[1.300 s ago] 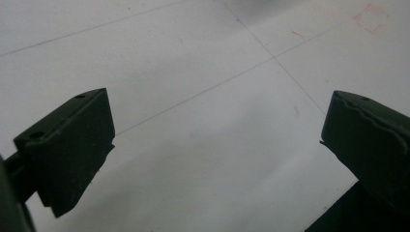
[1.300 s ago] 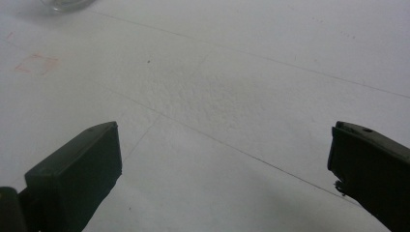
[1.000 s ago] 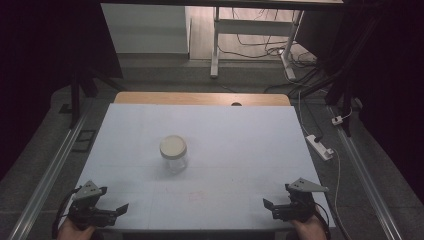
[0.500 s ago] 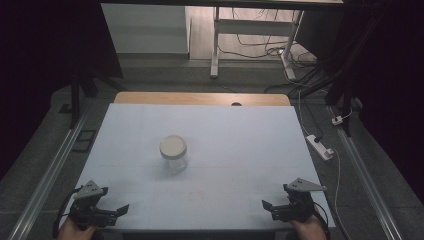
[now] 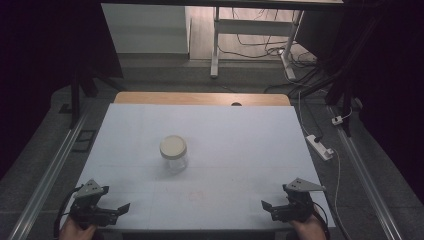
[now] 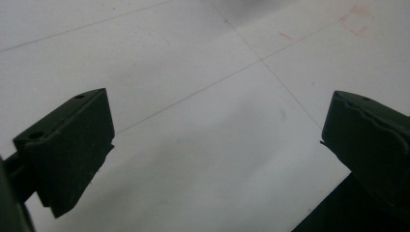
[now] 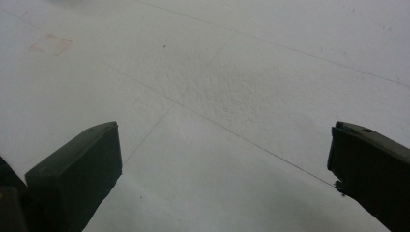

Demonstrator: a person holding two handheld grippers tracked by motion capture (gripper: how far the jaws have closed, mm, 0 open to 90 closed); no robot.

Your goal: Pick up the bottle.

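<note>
A clear glass jar with a cream lid stands upright on the white table sheet, a little left of centre. My left gripper rests at the front left corner of the table, well short of the jar, with its jaws wide apart and nothing between them. My right gripper sits at the front right corner, also open and empty. In the left gripper view the left gripper has only bare sheet between its black jaws. In the right gripper view the right gripper stands the same way.
A faint red square mark is drawn on the sheet near the front middle. A wooden strip edges the table's far side. A white power strip lies on the floor to the right. Metal rails flank the table.
</note>
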